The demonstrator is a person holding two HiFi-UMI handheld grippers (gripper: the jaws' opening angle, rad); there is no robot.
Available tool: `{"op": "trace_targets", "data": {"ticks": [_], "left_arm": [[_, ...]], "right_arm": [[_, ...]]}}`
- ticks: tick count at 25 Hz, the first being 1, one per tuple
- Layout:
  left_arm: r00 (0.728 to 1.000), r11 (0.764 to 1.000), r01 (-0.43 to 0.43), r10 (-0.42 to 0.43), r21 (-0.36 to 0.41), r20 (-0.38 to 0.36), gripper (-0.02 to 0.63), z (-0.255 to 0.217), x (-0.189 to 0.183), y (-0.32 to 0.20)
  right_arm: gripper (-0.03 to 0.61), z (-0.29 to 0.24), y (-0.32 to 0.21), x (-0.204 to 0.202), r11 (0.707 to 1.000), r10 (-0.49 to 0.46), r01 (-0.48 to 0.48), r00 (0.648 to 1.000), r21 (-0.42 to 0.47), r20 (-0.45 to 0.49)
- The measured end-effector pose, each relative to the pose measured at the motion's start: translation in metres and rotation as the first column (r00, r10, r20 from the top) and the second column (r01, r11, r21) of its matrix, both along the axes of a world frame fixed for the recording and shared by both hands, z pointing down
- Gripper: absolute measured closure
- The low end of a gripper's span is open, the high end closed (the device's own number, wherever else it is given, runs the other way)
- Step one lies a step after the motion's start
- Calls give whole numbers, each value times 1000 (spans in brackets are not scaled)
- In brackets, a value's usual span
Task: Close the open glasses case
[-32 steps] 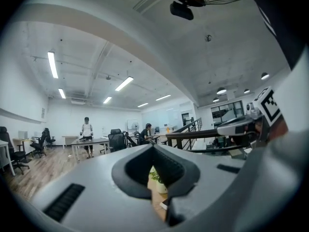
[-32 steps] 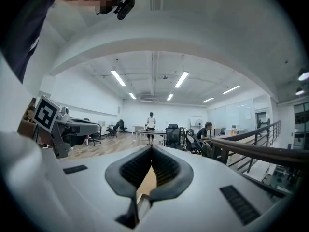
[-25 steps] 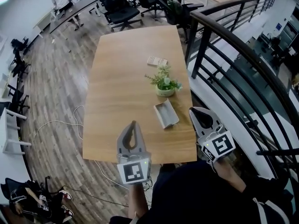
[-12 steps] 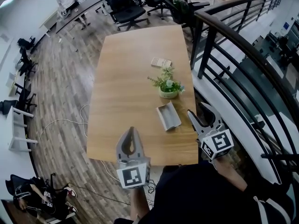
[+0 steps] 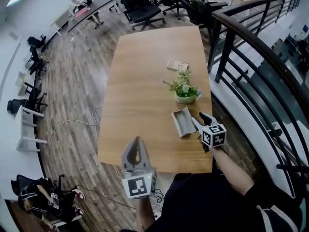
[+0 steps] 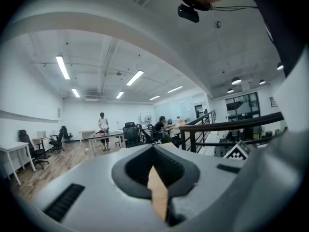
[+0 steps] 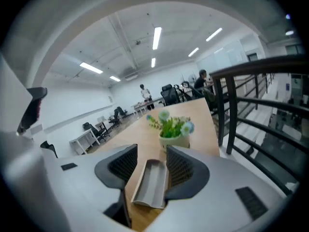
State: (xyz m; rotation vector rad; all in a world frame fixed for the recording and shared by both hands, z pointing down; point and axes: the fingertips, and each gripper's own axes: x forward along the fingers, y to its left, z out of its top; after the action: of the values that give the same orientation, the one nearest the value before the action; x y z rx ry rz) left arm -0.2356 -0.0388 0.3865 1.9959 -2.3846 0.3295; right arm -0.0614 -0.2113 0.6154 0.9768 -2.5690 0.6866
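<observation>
The open grey glasses case (image 5: 182,122) lies on the wooden table (image 5: 145,81) near its right edge, just in front of a small potted plant (image 5: 184,91). My right gripper (image 5: 201,121) is low at the case's right side with its jaws open. In the right gripper view the case (image 7: 152,183) lies lengthwise in the gap of that gripper (image 7: 150,153), and neither pad touches it. My left gripper (image 5: 137,140) hovers over the table's near edge, left of the case, with its jaws shut and empty. In the left gripper view that gripper (image 6: 154,151) shows only a sliver of table.
A small patterned box (image 5: 176,65) lies beyond the plant. A black railing (image 5: 251,57) runs close along the table's right side. Office chairs (image 5: 140,4) stand past the far end. A white cable (image 5: 72,124) trails on the wood floor at the left.
My right gripper has opened and dropped from beside the table's near right corner to the case's side. The left gripper has barely shifted. The head view has drifted, so the table sits further right.
</observation>
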Motion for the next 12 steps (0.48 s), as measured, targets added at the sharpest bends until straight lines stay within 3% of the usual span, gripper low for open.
{"op": "trace_targets", "data": {"ticks": [7, 12], "left_arm": [[999, 999, 36, -36, -18, -4, 614, 6, -17, 23], [996, 994, 92, -92, -58, 0, 614, 7, -28, 36]], "right_arm": [[383, 111, -5, -16, 974, -9, -19, 992, -225, -124], [383, 129, -6, -19, 966, -8, -32, 988, -257, -153]]}}
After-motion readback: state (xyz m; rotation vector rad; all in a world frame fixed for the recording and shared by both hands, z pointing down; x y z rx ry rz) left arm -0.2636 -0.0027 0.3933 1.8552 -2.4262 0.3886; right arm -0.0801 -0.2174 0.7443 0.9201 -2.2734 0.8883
